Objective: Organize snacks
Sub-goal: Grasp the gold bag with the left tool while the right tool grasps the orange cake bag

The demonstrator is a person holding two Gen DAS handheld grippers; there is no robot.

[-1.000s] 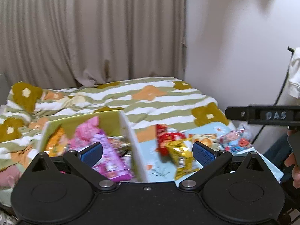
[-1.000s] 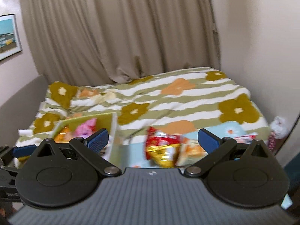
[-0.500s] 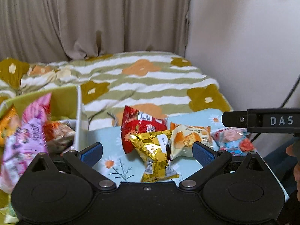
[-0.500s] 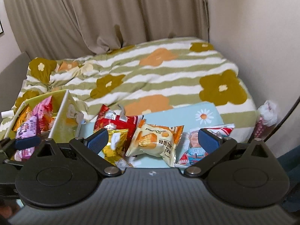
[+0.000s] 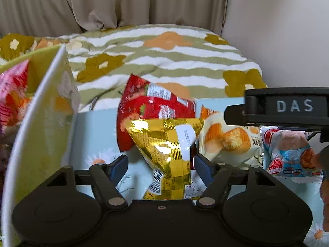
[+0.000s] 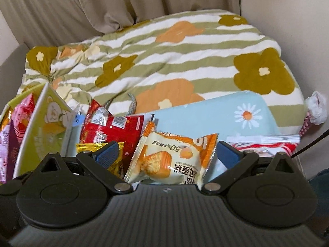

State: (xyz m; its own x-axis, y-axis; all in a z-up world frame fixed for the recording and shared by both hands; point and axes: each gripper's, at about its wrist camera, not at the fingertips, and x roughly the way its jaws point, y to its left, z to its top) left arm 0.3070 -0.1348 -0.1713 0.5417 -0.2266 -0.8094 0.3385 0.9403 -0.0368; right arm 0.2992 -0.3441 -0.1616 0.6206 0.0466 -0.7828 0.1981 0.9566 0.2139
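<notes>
Left wrist: "DAS" label

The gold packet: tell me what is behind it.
Behind the gold packet lies the red packet, its lower part covered by the gold one. Beside them sits the orange cake packet. What lies beneath the gold packet cannot be seen.

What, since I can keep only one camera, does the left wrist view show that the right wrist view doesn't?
Only left wrist: a black bar lettered DAS and the printed front of the blue-and-red pastry packet. Only right wrist: a crumpled white plastic bag at the picture's right, beside the quilt. Both: the green cardboard box, red foil packet, gold foil packet, orange-and-white cake packet and green-striped flowered quilt.
</notes>
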